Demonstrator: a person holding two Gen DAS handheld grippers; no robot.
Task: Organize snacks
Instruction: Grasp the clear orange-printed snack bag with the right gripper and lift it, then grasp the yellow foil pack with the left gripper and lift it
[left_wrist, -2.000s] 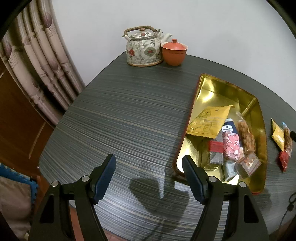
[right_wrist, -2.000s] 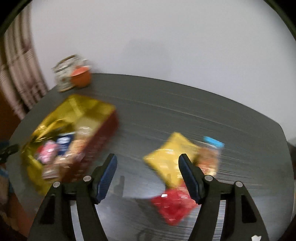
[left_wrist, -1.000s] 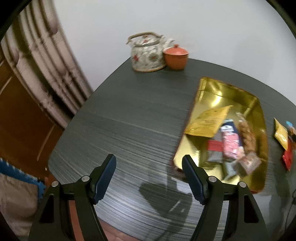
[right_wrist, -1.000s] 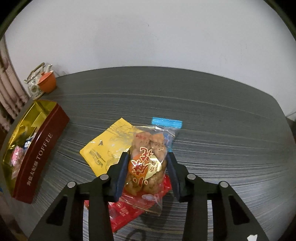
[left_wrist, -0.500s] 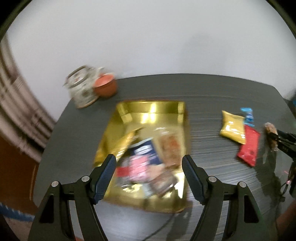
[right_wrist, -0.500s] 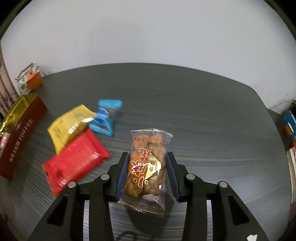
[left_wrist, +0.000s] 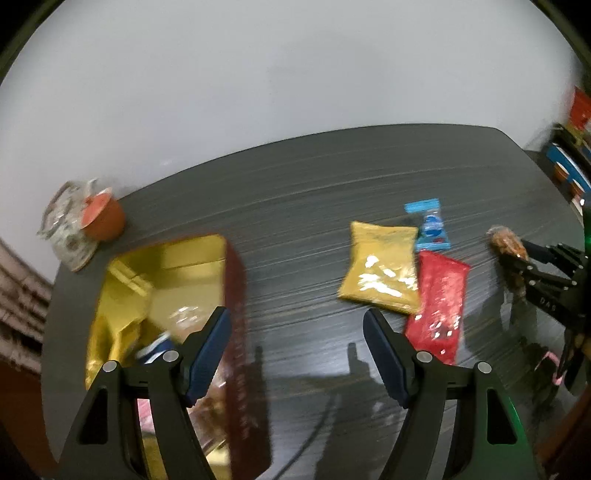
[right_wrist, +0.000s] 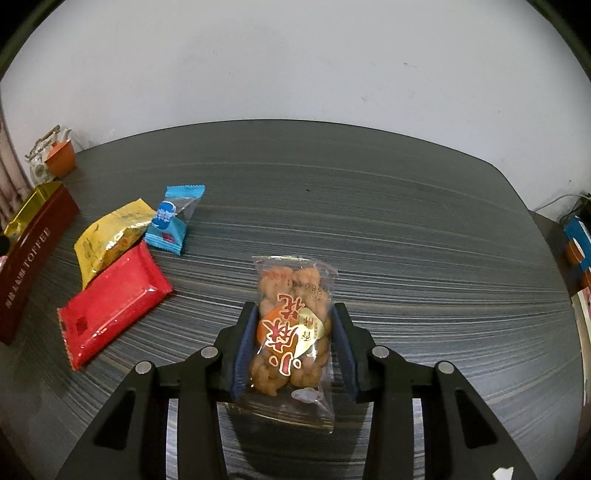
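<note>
My right gripper (right_wrist: 294, 343) is shut on a clear packet of brown twisted snacks (right_wrist: 291, 325), held just over the dark table. To its left lie a red packet (right_wrist: 110, 306), a yellow packet (right_wrist: 110, 236) and a small blue packet (right_wrist: 173, 221). In the left wrist view my left gripper (left_wrist: 297, 354) stands open and empty above bare table, between the gold-lined toffee tin (left_wrist: 177, 280) on its left and the yellow packet (left_wrist: 380, 273), red packet (left_wrist: 439, 302) and blue packet (left_wrist: 428, 225) on its right. The right gripper (left_wrist: 517, 258) with the snack packet (left_wrist: 506, 240) shows at the far right.
A patterned teapot (left_wrist: 66, 229) and an orange lidded cup (left_wrist: 103, 218) stand at the table's back left corner. The dark red tin side (right_wrist: 29, 266) reads TOFFEE. Boxes and a cable (right_wrist: 576, 236) sit off the table's right edge. A white wall runs behind.
My left gripper has swung right, from the table's left side past the tin to the loose packets. My right gripper has carried the twisted-snack packet to the right, away from the pile.
</note>
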